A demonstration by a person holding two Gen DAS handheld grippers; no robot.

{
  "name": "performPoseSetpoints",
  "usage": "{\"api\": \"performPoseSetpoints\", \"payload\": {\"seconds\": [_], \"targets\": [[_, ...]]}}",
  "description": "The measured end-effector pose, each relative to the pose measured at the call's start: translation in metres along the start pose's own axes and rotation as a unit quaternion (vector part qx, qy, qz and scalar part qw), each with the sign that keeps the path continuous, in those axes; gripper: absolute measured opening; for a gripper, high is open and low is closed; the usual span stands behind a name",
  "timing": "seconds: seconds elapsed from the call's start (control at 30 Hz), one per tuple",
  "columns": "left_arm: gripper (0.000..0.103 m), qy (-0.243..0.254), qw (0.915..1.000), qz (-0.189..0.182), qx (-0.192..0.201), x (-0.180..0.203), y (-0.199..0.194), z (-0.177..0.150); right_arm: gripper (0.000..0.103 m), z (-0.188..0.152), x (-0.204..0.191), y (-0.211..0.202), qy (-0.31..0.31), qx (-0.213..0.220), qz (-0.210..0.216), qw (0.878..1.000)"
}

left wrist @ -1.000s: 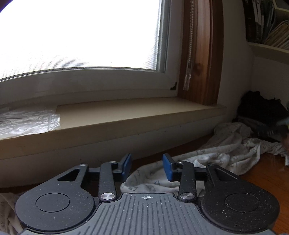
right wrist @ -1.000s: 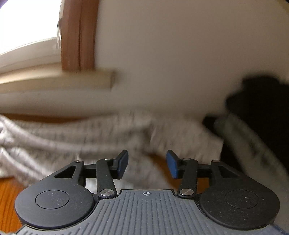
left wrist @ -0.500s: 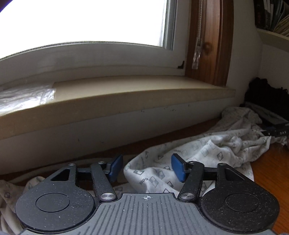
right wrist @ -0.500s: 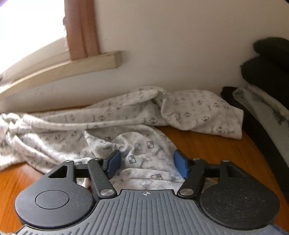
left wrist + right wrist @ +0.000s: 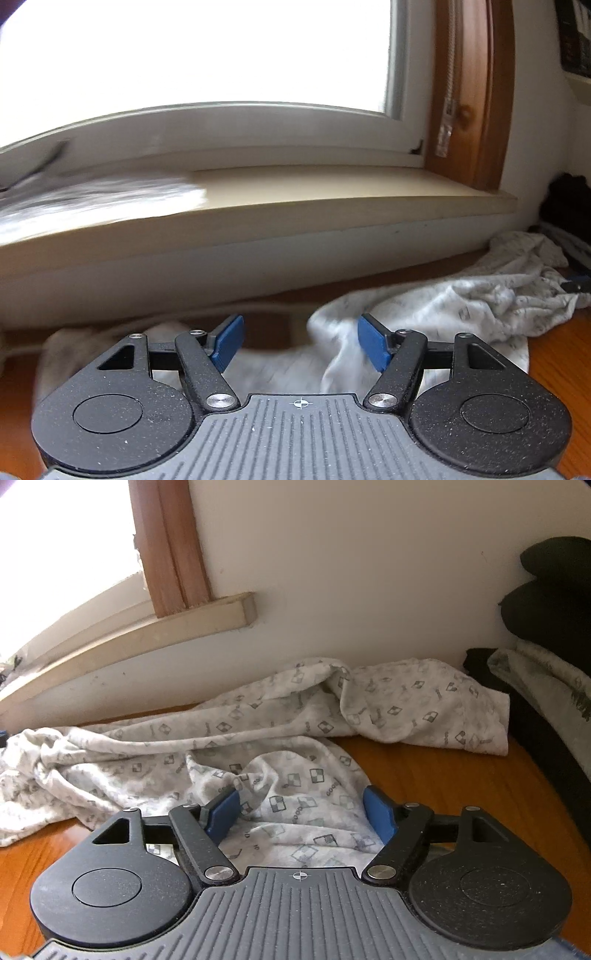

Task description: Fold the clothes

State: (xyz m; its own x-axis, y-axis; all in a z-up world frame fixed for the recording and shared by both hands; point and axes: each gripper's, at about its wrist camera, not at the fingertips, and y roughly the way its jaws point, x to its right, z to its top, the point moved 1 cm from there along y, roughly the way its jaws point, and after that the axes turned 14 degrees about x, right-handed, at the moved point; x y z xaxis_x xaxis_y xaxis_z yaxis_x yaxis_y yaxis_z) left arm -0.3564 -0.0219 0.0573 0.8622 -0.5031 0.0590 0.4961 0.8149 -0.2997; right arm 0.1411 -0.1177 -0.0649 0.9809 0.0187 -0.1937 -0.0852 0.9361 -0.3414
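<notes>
I see both my right gripper (image 5: 301, 814) and left gripper (image 5: 301, 343) wide apart and empty, the crumpled printed garment (image 5: 280, 775) (soft, light) between the jaws, best pinched at a hem.

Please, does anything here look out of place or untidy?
Yes. The white patterned garment lies crumpled and twisted across the wooden table, one end bunched against the wall, not spread flat for folding. Both the left claw and the right claw are open, holding nothing.
</notes>
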Motion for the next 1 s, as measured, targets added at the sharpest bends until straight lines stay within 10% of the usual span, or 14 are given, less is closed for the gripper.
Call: {"api": "performPoseSetpoints", "payload": {"seconds": [0.13, 0.43, 1.0], "targets": [[0.068, -0.02, 0.9992, 0.031, -0.012, -0.001, -0.043, -0.013, 0.074, 0.0, 0.001, -0.002, 0.004, 0.0, 0.005, 1.0], [0.023, -0.047, 0.9969, 0.054, -0.034, 0.013, -0.119, -0.044, 0.078, 0.001, 0.002, -0.001, 0.007, -0.001, 0.019, 1.0], [0.03, -0.033, 0.9979, 0.037, -0.04, 0.055, -0.113, -0.069, 0.078, 0.0, 0.001, -0.001, 0.004, 0.001, -0.009, 1.0]]}}
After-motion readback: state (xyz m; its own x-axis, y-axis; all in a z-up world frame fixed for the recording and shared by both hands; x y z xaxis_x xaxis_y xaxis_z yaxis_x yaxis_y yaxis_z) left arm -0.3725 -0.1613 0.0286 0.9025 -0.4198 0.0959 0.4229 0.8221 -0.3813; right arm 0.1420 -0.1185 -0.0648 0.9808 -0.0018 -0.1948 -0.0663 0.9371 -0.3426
